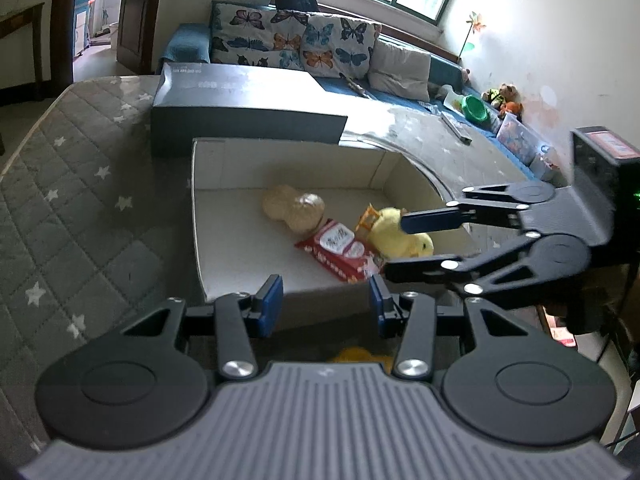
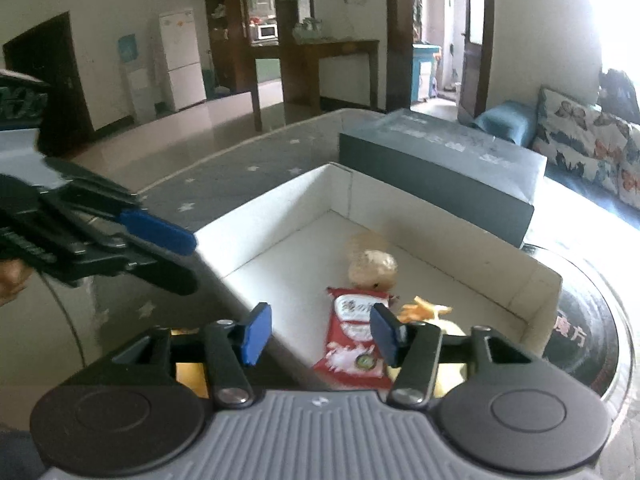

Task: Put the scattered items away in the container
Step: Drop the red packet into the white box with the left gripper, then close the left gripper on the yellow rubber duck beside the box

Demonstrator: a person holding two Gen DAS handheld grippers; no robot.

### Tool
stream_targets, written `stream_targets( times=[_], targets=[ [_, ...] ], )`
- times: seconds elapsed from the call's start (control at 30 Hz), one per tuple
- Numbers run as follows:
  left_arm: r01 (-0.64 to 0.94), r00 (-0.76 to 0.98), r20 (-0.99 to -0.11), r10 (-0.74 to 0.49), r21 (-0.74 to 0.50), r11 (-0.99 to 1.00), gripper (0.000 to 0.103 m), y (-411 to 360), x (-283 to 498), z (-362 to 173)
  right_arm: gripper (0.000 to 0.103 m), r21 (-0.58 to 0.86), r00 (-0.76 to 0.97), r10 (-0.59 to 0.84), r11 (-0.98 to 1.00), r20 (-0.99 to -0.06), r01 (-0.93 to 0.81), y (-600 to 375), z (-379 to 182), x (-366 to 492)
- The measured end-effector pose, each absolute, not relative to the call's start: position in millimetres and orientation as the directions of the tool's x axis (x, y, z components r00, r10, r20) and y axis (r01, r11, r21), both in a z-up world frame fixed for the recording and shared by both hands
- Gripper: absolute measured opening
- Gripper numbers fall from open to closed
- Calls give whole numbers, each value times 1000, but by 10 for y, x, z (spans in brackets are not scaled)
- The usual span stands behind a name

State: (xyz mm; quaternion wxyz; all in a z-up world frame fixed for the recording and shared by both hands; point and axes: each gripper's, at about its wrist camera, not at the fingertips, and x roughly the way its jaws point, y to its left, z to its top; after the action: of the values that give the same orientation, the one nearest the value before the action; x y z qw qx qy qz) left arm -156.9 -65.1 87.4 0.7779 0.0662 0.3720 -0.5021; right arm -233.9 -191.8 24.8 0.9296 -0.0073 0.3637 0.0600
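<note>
Three items sit in the white box (image 1: pixel 288 160): a pale bun (image 1: pixel 294 208), a red packet (image 1: pixel 340 250) and a yellow duck (image 1: pixel 394 232), bunched toward its right end. A dark lid (image 1: pixel 244 104) lies just behind the box at twelve o'clock, on the quilted mat (image 1: pixel 68 168). Left gripper (image 1: pixel 326 304) hangs at the box's near wall, jaws wide apart, holding nothing; the packet is just ahead at one o'clock. Right gripper (image 1: pixel 400 244) reaches in from three o'clock, spread wide and empty, one blue pad (image 1: pixel 436 220) across the duck. From its own camera the packet lies between its fingers (image 2: pixel 256 332).
</note>
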Motion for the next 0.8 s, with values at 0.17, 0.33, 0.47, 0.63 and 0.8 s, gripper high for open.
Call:
stream_targets(
  times=[0.17,0.33,0.47,0.63,0.8],
  targets=[
    [823,203,-669,-715,-279,494,46,-611,-1652,761,66,61,716,161,985,-679,-163,-1761,240,-2630],
    [812,191,-692,-696,-287,509,46,-542,-1730,647,66,38,676,182,974,-714,-222,-1532,95,-2771],
    [809,182,-703,-687,-290,511,46,-496,-1778,592,66,10,660,176,969,-730,-247,-1417,-47,-2769],
    [806,170,-709,-685,-300,511,46,-466,-1799,550,66,1,651,170,968,-739,-251,-1378,-101,-2718],
    [802,150,-720,-677,-312,510,46,-498,-1788,468,63,-9,643,163,967,-748,-255,-1345,-146,-2666]
  ],
)
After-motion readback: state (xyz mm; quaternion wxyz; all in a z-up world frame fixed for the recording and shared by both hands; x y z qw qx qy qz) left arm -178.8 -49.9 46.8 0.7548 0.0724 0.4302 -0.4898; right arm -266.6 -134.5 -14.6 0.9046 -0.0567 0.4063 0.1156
